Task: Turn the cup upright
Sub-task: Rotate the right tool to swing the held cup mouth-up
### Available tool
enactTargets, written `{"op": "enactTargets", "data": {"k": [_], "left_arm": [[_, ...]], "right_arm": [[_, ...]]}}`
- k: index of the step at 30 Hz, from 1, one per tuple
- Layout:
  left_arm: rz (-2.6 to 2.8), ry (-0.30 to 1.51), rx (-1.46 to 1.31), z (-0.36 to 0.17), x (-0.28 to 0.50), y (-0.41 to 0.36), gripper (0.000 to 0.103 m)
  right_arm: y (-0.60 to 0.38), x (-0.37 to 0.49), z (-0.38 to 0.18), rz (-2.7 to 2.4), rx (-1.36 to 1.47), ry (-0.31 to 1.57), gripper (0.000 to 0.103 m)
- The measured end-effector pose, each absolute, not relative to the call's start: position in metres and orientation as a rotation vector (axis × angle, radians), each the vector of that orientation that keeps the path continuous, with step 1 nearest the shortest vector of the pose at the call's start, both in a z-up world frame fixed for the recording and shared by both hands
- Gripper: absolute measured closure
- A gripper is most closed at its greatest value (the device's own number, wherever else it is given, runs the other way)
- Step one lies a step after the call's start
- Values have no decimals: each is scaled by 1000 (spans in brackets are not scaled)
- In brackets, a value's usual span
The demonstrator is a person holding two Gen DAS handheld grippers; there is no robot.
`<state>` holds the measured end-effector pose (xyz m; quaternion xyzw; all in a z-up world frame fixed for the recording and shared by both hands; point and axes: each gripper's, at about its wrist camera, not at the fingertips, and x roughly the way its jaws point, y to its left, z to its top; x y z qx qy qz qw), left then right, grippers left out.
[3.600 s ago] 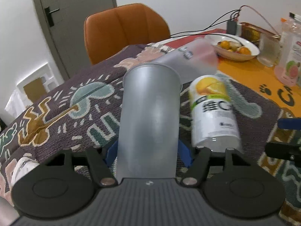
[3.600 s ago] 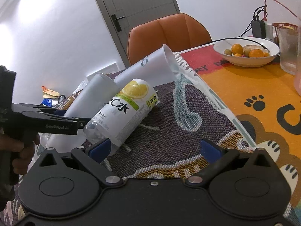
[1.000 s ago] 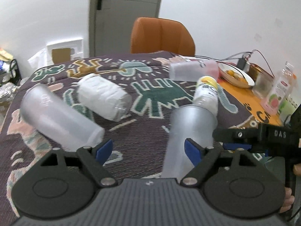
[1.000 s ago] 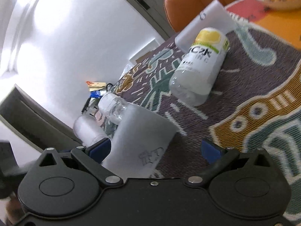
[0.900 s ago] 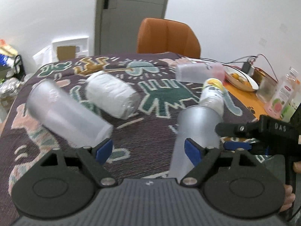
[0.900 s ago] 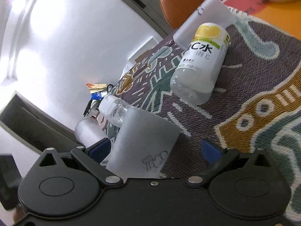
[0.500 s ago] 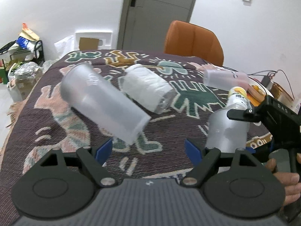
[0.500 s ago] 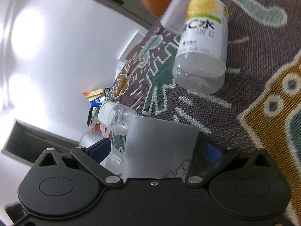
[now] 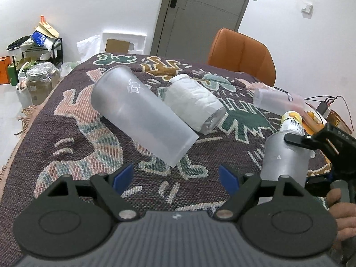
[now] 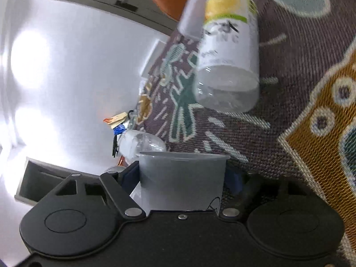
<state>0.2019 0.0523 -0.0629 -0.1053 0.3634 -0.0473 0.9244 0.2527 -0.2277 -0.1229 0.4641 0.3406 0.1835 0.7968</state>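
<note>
A frosted plastic cup [image 10: 181,180] sits between the fingers of my right gripper [image 10: 181,179], which is shut on it, rim pointing away from the camera. The same cup [image 9: 283,162] stands roughly upright at the right of the left wrist view, with the right gripper's black fingers [image 9: 311,139] across its top. My left gripper [image 9: 175,176] is open and empty above the woven cloth [image 9: 66,138]. A second frosted cup [image 9: 142,115] lies on its side just beyond the left gripper. A third cup [image 9: 278,101] lies on its side farther back.
A paper-wrapped clear bottle [image 9: 195,104] lies beside the second cup. A lemon-label bottle [image 10: 229,66] lies ahead of the held cup; it also shows in the left wrist view [image 9: 292,121]. An orange chair [image 9: 241,56] stands behind the table. Clutter on a rack [image 9: 33,51] is at far left.
My right gripper has closed on the cup and turned it toward upright. My left gripper, which held that cup earlier, has let go and swung left toward the lying cup.
</note>
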Motion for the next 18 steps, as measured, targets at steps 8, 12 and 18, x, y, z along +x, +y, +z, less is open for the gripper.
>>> {"op": "enactTargets", "data": {"k": [8,12,18], "left_arm": [[-99,708,-227,-56,193,50,20],[-93,696,-247,-55,190,52,20],[-85,670,-269,-53,182,57,20]], "right_arm": [[-219,223,-76,416,739,531,28],[-206,210,-56,427,586,455,28],[-183,204,-37,422,429,376,28]]}}
